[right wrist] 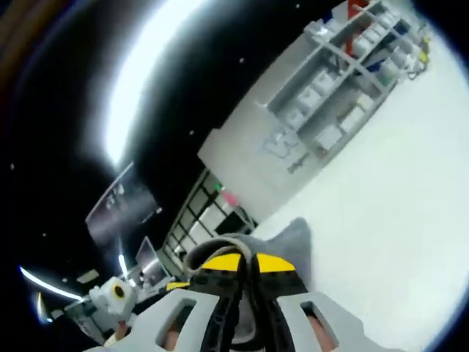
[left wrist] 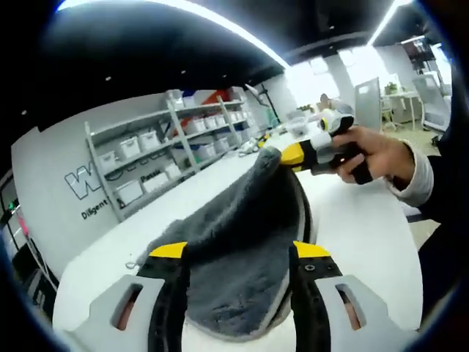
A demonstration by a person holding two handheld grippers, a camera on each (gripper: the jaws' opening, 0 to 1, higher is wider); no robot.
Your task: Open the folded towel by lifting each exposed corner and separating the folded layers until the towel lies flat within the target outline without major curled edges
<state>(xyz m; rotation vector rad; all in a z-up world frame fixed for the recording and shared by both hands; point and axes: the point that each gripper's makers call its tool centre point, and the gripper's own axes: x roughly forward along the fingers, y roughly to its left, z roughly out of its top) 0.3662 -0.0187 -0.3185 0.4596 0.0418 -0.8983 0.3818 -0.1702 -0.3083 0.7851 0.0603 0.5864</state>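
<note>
Yellow-tipped jaws of the left gripper (left wrist: 239, 253) stand wide apart around the near end of the grey plush towel (left wrist: 242, 242), which is lifted off the white table (left wrist: 352, 227) and strung toward the right gripper (left wrist: 293, 155). Those jaws are pinched onto its far corner, seen close in the right gripper view (right wrist: 248, 265). A person's hand (left wrist: 377, 155) holds that tool level, above the table. To do this well, I judge: draw the corners apart evenly, then lower flat.
</note>
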